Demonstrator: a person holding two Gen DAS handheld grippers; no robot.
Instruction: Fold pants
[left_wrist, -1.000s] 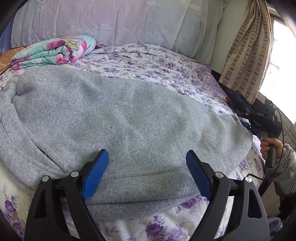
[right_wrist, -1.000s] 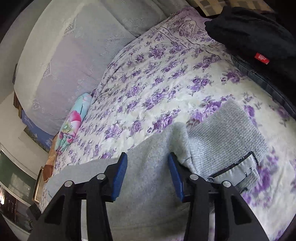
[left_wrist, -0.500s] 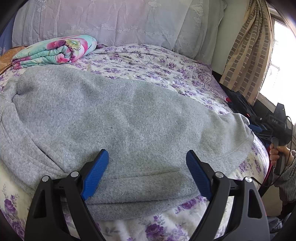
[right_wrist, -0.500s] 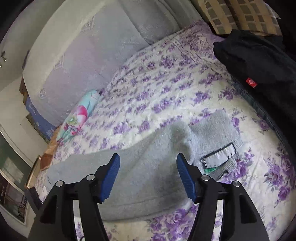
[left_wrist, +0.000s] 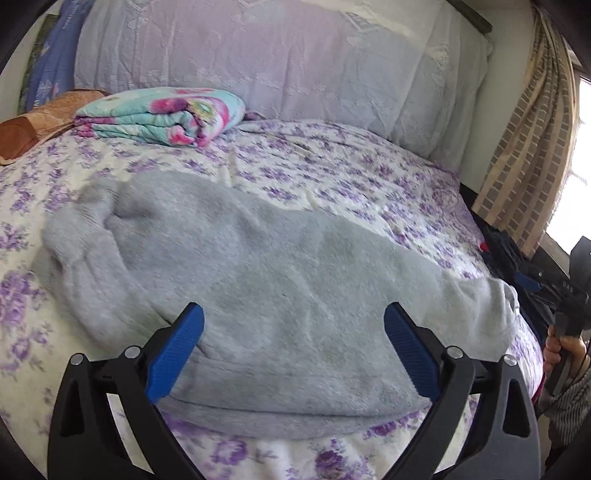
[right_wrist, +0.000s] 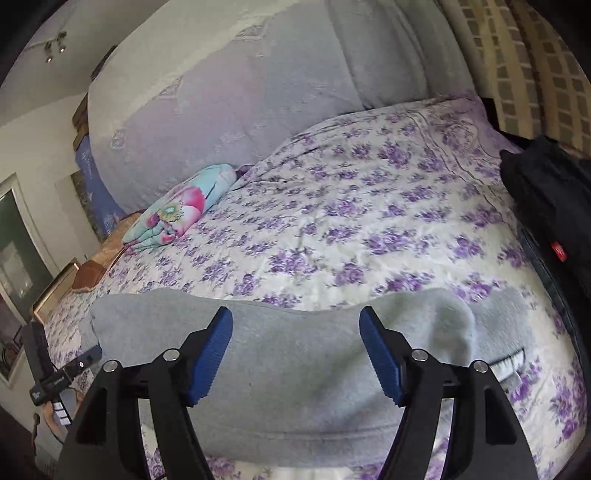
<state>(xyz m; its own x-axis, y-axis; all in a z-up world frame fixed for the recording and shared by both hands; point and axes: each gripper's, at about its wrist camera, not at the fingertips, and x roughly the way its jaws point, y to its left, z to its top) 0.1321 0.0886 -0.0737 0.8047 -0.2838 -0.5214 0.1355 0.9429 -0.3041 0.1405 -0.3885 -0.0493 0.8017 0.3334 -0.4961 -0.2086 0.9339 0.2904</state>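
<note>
The grey fleece pants (left_wrist: 280, 280) lie folded lengthwise across the near part of the floral bed (left_wrist: 332, 173), waistband end at the left. My left gripper (left_wrist: 293, 321) hovers above their near edge, its jaws still opening, nothing between the blue pads. In the right wrist view the same pants (right_wrist: 295, 376) spread below my right gripper (right_wrist: 295, 325), whose jaws are opening too and hold nothing. A turned-out leg end with a white label (right_wrist: 511, 363) lies at the right. The right gripper (left_wrist: 543, 284) also shows at the left view's right edge, in a person's hand (left_wrist: 561, 347).
A folded turquoise and pink blanket (left_wrist: 162, 118) rests near the lilac headboard cushions (left_wrist: 258, 55). Dark clothes (right_wrist: 546, 199) are piled at the bed's right side, below a checked curtain (left_wrist: 532, 155). A brown pillow (left_wrist: 44, 118) lies at the far left.
Both grippers have pulled back and risen from the pants. The right one let go of the grey cloth and opened wider while rolling level. The left jaws spread a little more.
</note>
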